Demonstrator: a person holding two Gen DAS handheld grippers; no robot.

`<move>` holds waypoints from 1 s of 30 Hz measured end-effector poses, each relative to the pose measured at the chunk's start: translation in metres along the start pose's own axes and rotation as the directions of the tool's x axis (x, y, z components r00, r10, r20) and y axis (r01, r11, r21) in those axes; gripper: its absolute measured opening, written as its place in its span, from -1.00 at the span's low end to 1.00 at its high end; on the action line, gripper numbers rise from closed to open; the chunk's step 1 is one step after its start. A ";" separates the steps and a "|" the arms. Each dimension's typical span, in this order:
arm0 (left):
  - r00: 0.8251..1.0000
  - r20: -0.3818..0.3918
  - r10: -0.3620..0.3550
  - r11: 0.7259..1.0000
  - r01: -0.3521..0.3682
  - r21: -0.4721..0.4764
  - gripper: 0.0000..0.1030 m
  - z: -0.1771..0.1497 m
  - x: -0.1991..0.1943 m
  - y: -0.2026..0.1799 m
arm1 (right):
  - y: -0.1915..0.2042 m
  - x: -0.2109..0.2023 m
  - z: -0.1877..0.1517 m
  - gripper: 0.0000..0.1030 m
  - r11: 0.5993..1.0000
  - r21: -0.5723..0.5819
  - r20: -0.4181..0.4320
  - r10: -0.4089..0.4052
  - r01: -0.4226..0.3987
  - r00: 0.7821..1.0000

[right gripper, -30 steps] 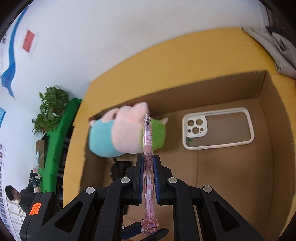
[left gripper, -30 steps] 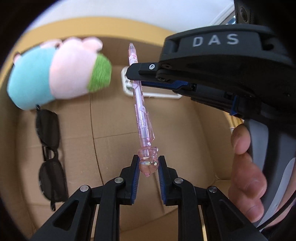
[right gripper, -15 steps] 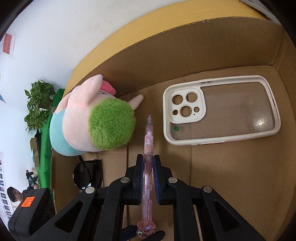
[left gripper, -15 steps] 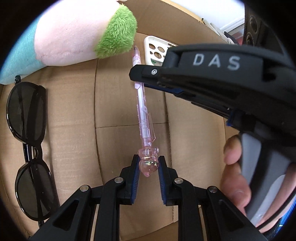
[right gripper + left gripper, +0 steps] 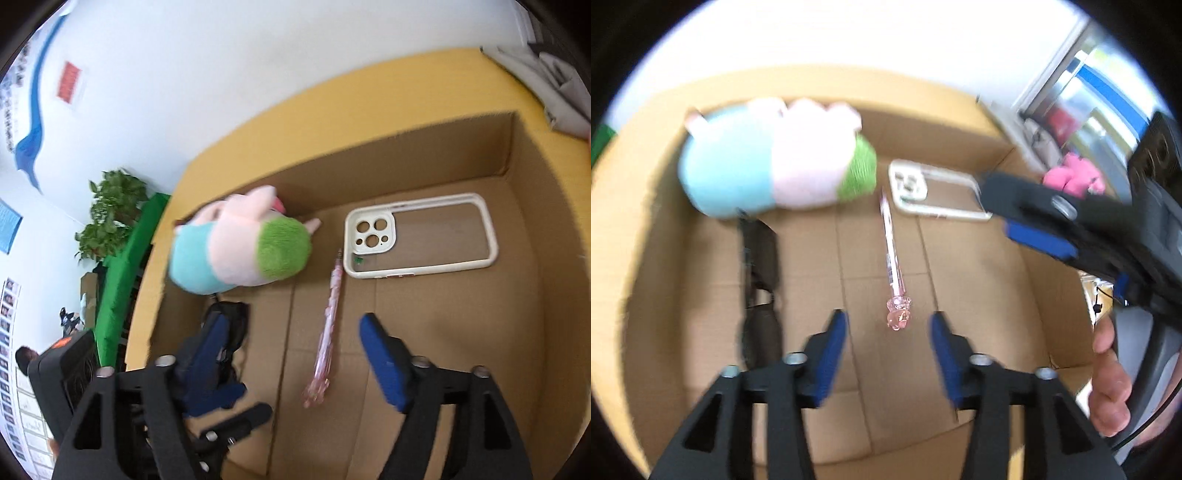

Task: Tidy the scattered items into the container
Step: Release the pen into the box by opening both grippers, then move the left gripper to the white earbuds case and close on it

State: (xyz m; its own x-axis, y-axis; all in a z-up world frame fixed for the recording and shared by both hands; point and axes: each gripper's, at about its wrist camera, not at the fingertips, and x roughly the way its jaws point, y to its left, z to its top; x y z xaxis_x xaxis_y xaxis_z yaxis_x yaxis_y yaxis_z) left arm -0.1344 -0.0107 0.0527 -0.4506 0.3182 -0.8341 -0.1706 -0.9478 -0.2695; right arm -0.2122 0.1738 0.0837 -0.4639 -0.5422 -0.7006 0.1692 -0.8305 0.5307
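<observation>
A pink translucent pen (image 5: 894,258) lies free on the floor of the cardboard box (image 5: 960,122); it also shows in the right wrist view (image 5: 328,328). My left gripper (image 5: 888,345) is open and empty above the pen's charm end. My right gripper (image 5: 299,350) is open and empty above the pen; in the left wrist view it (image 5: 1034,218) shows at the right. The box (image 5: 524,280) also holds a plush toy (image 5: 775,166), sunglasses (image 5: 759,280) and a white phone case (image 5: 934,192).
The plush toy (image 5: 240,251) lies at the box's back left, the phone case (image 5: 421,236) at the back right, the sunglasses (image 5: 229,325) along the left wall. A pink item (image 5: 1075,177) lies outside the box on the right. Grey cloth (image 5: 546,85) lies beyond the box.
Both grippers have opened and let go of the pen, which now lies on the box floor. Both grippers have pulled up and back from it.
</observation>
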 end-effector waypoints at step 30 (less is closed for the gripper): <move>0.938 0.340 0.066 0.992 -0.099 0.080 0.53 -0.123 -0.094 -0.033 | 0.071 -0.137 -0.182 0.99 0.877 -0.295 0.315 -0.285 0.379 0.905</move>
State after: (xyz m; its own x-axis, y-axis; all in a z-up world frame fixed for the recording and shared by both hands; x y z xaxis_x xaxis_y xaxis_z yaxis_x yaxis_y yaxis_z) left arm 0.0218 -0.0115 0.0809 -0.7317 0.2430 -0.6369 -0.1945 -0.9699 -0.1466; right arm 0.0217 0.1657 0.1301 -0.7423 -0.2139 -0.6350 0.2291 -0.9716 0.0595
